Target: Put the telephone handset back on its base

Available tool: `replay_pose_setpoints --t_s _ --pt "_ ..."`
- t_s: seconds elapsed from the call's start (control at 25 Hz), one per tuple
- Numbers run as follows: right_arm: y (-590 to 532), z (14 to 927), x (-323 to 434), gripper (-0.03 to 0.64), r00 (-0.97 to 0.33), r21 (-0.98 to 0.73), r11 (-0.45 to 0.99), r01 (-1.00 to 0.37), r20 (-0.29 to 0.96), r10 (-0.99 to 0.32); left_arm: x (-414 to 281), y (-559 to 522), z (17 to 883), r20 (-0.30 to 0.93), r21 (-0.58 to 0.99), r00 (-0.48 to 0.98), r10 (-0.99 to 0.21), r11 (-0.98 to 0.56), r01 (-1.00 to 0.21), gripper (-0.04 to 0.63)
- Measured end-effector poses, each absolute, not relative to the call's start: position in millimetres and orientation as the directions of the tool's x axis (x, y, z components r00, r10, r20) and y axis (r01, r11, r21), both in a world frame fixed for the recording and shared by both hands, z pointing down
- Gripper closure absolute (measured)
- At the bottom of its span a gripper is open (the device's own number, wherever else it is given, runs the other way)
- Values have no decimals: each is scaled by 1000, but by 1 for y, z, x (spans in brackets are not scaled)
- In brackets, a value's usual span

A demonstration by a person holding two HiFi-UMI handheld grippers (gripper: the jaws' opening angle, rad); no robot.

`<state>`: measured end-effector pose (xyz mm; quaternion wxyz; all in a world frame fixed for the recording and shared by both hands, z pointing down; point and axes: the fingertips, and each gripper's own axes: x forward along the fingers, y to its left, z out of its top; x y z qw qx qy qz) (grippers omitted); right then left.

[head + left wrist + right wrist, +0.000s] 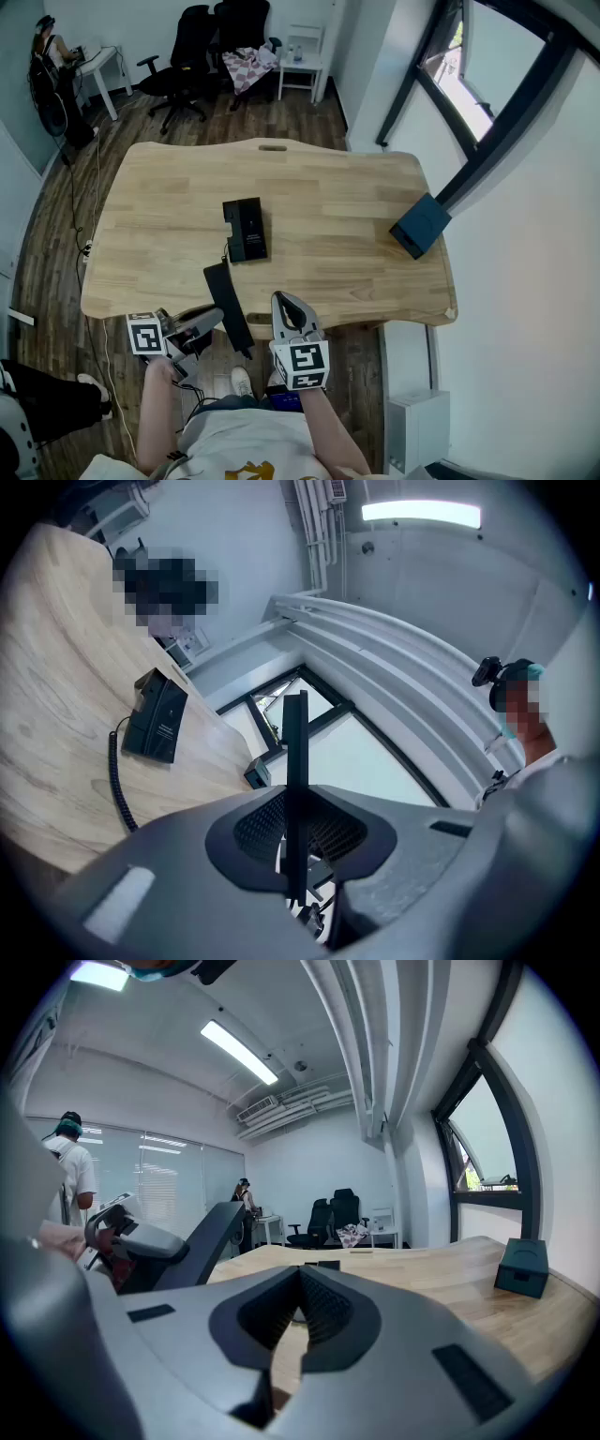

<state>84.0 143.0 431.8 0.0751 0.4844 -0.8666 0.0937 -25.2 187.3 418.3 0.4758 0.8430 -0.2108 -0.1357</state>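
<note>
The black telephone base (246, 230) lies near the middle of the wooden table (328, 206). A coiled cord (117, 780) runs from it toward the front edge. Over that edge, my left gripper (208, 322) is shut on the long black handset (228, 305), gripping it from the left. In the left gripper view the handset (295, 789) stands edge-on between the jaws, with the base (157, 714) further off on the left. My right gripper (284, 305) hangs just right of the handset, jaws together and empty. In the right gripper view the handset (202, 1237) slants up at the left.
A dark blue-grey box (419, 225) sits at the table's right edge by the window frame. Office chairs (187, 56) and a small white table (302, 70) stand beyond the far edge. A person (49, 56) is at a desk in the far left corner.
</note>
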Motion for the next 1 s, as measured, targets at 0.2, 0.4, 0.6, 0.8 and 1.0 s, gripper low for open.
replay_pose_setpoints --t_s 0.2,0.4,0.6,0.8,1.0 --pt "144 434 83 611 -519 -80 516 -853 232 -823 -27 185 419 -20 855 869 -494 -459 -241 526" --pt "142 436 86 612 -518 -77 516 -853 237 -822 -25 183 421 -13 857 868 -496 -454 -246 526" --pt "141 433 87 611 -537 -110 526 -843 206 -818 -20 183 424 1 861 863 -505 -438 -258 526" --pt "145 436 95 611 -552 -136 535 -834 207 -808 -12 186 426 6 857 856 -518 -438 -271 526" --pt "151 440 106 611 -555 -143 537 -832 212 -804 -9 187 423 -6 855 846 -533 -441 -272 526"
